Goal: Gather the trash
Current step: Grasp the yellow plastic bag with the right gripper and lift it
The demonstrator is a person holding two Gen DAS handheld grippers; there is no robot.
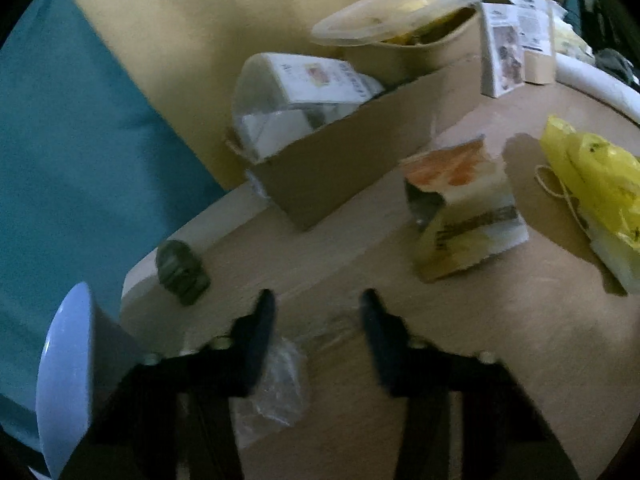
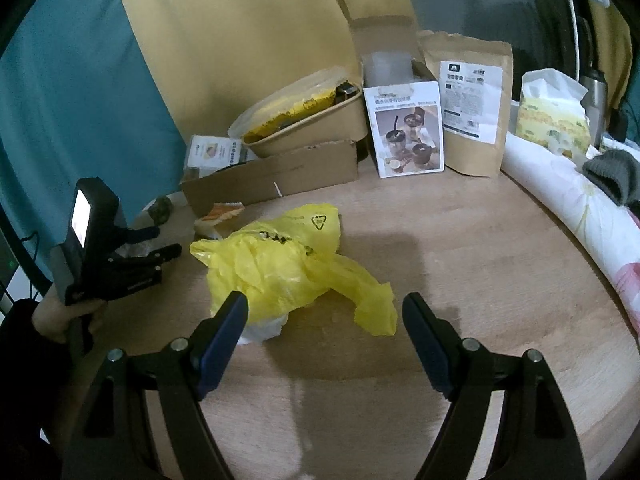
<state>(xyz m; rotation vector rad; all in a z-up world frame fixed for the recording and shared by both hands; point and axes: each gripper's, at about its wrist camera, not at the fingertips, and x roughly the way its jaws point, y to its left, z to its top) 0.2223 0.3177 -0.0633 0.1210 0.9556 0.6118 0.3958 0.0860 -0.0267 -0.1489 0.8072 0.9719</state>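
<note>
A yellow plastic bag (image 2: 288, 264) lies on the wooden table (image 2: 460, 280), just beyond my open right gripper (image 2: 324, 306); it also shows in the left wrist view (image 1: 596, 184). My left gripper (image 1: 318, 300) is open above a crumpled clear plastic wrapper (image 1: 276, 384) near the table's left edge; it also shows in the right wrist view (image 2: 164, 242). An orange and white torn snack packet (image 1: 460, 208) lies ahead and to the right of it. A small dark green crumpled wrapper (image 1: 180, 272) sits at the table's edge.
An open cardboard box (image 1: 344, 160) holds white cartons; a takeaway bowl with a lid (image 2: 304, 120) rests on it. A white picture box (image 2: 408, 128), a kraft pouch (image 2: 472, 108), a tissue pack (image 2: 552, 116) and rolled bedding (image 2: 580, 216) line the back and right. A blue-white bowl (image 1: 64, 376) stands at left.
</note>
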